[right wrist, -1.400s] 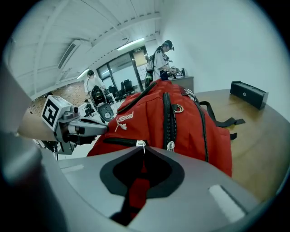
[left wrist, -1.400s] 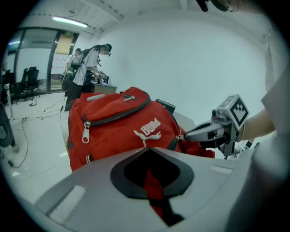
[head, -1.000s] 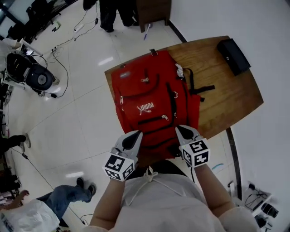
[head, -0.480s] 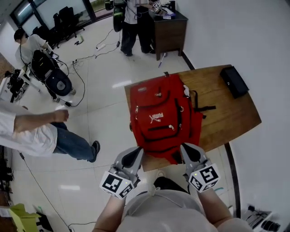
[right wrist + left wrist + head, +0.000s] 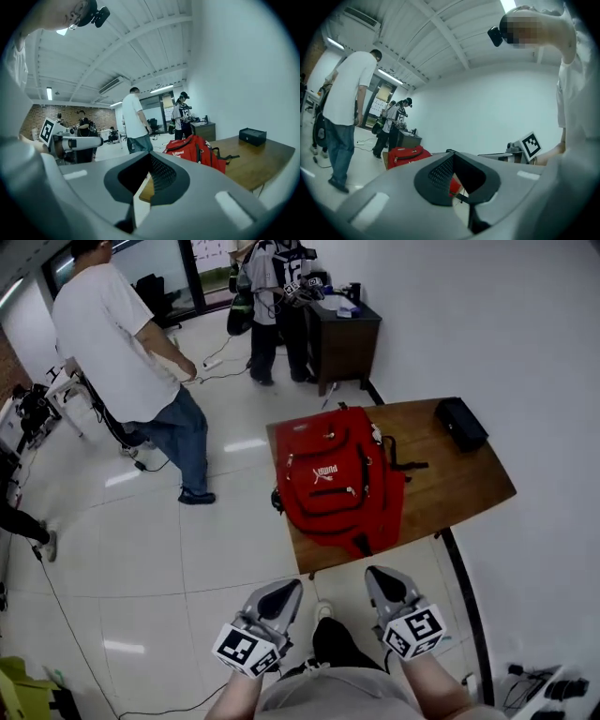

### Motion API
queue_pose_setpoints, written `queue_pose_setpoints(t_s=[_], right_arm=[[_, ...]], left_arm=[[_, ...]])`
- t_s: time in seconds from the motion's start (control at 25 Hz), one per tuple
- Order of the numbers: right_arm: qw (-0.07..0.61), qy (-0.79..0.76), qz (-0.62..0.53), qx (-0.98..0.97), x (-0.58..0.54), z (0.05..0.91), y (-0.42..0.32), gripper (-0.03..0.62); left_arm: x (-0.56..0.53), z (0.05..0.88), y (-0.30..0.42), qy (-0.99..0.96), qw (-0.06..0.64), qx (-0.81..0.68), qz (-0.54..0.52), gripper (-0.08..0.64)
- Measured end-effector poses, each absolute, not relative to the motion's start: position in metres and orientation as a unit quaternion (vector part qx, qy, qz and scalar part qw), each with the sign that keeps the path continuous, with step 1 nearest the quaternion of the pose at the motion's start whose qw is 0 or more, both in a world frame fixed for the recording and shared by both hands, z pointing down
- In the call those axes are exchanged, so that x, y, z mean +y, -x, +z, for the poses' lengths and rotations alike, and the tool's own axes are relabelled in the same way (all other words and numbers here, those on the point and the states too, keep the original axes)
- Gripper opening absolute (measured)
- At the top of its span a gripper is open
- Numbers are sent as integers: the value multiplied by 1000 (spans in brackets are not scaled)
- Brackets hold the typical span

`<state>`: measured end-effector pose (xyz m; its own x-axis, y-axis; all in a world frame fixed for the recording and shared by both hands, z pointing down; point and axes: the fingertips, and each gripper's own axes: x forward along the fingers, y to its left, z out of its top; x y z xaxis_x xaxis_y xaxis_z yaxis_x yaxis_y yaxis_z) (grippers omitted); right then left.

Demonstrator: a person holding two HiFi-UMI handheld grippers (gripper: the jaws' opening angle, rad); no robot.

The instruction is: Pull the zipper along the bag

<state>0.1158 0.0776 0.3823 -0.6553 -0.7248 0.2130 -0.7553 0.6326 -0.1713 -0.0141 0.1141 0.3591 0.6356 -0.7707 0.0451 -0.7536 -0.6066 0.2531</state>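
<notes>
A red backpack [image 5: 337, 479] with black zipper lines lies flat on the wooden table [image 5: 459, 484]; its zipper pulls are too small to make out. My left gripper [image 5: 284, 592] and right gripper [image 5: 378, 576] hover close to my body over the floor, well short of the table's near edge, touching nothing. Both have their jaws together and hold nothing. The left gripper view shows its jaws [image 5: 453, 161] with the backpack [image 5: 405, 153] far beyond them. The backpack [image 5: 192, 149] also stands far off, ahead and to the right of the jaws [image 5: 149, 164], in the right gripper view.
A black case [image 5: 459, 423] sits on the table's far right corner. A person in a white shirt and jeans [image 5: 141, 352] stands on the floor left of the table. Another person stands by a dark cabinet [image 5: 342, 334] behind it. Cables lie on the floor at left.
I have backed away from the table: both grippers came off the backpack's near end and now hang over the floor. A person in white has walked into view at left.
</notes>
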Motion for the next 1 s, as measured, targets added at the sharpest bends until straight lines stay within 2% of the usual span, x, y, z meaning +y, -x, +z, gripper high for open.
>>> queue_pose_setpoints(t_s=[0.32, 1.0], right_arm=[[70, -392, 78, -914, 158, 367, -102, 8], [81, -371, 13, -925, 220, 354, -125, 7]], left_arm=[[190, 351, 11, -899, 98, -425, -29, 6], [236, 331, -26, -886, 57, -460, -37, 6]])
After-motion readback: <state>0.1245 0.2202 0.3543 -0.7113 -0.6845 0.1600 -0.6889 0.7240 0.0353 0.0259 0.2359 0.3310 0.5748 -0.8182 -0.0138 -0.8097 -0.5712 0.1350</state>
